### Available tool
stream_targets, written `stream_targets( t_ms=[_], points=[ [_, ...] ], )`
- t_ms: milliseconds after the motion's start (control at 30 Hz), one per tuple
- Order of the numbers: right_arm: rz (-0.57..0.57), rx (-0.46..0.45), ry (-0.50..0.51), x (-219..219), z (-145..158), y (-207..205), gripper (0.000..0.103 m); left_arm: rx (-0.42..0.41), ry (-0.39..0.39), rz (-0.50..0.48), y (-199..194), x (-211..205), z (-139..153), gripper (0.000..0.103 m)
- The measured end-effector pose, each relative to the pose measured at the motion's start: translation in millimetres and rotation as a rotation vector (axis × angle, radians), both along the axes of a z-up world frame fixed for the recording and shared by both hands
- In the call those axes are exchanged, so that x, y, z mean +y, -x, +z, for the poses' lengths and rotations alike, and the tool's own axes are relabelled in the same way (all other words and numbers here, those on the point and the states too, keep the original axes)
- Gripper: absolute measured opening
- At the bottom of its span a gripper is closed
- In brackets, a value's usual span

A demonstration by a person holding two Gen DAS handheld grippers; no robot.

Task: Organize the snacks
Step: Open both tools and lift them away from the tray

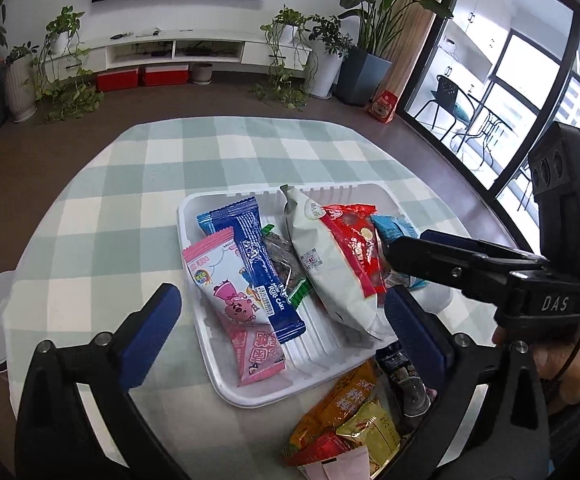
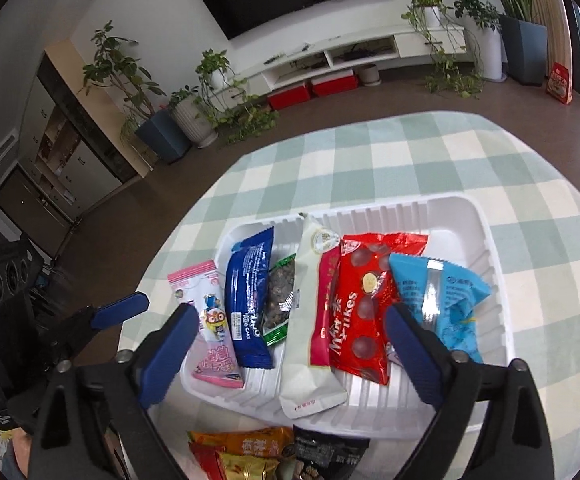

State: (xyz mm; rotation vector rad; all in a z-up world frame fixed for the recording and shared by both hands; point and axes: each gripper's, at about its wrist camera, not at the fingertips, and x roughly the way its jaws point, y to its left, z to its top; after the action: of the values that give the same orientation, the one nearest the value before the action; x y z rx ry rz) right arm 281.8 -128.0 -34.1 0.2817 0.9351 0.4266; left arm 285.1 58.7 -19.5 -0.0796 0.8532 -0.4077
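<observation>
A white tray [image 1: 214, 372] [image 2: 494, 248] on the checked tablecloth holds several snack packets. From left to right they are a pink packet [image 1: 229, 300] [image 2: 213, 320], a dark blue roll cake bar [image 1: 263, 264] [image 2: 249, 300], a clear green-edged packet [image 2: 279, 296], a white bag [image 1: 330, 268] [image 2: 308, 320], a red chocolate packet [image 1: 356, 248] [image 2: 364, 300] and a light blue packet [image 1: 394, 230] [image 2: 446, 300]. My left gripper [image 1: 281, 304] hangs open above the tray's left half, gripping nothing. My right gripper [image 2: 290, 316] hangs open above the middle, pads touching no packet.
Loose orange, yellow and red packets [image 1: 342, 412] [image 2: 241, 450] and a dark packet [image 1: 400, 364] [image 2: 330, 456] lie on the cloth at the tray's near edge. The round table's edge [image 1: 89, 152] curves around. Beyond it are floor, potted plants and a TV cabinet [image 1: 177, 50].
</observation>
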Motion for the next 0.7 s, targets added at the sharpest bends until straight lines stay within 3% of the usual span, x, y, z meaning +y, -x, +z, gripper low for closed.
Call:
stream_targets(
  t_ms=[200, 333, 467, 567, 700],
  points=[
    [-0.009, -0.04, -0.047, -26.9, 23.2, 33.8, 0.098, -0.074, -0.087, 0.056, 40.2, 4.3, 5.6, 0.103],
    [-0.024, -0.058, -0.084, -52.5, 28.6, 68.8, 0.098, -0.106, -0.076, 0.093, 77.3, 17.7, 8.3, 0.103],
    [-0.026, -0.006, -0.085, -71.3, 19.5, 102.5, 0.097, -0.147, -0.026, 0.109, 123.1, 29.9, 8.8, 0.103],
    [-0.045, 0.01, -0.066, -83.0, 12.3, 130.9, 0.092, -0.087, -0.012, 0.097, 148.6, 27.1, -5.1, 0.103],
    [-0.091, 0.039, -0.123, -100.2, -1.9, 168.0, 0.091, -0.018, -0.013, 0.087, 175.3, 15.5, -30.0, 0.103]
  ],
)
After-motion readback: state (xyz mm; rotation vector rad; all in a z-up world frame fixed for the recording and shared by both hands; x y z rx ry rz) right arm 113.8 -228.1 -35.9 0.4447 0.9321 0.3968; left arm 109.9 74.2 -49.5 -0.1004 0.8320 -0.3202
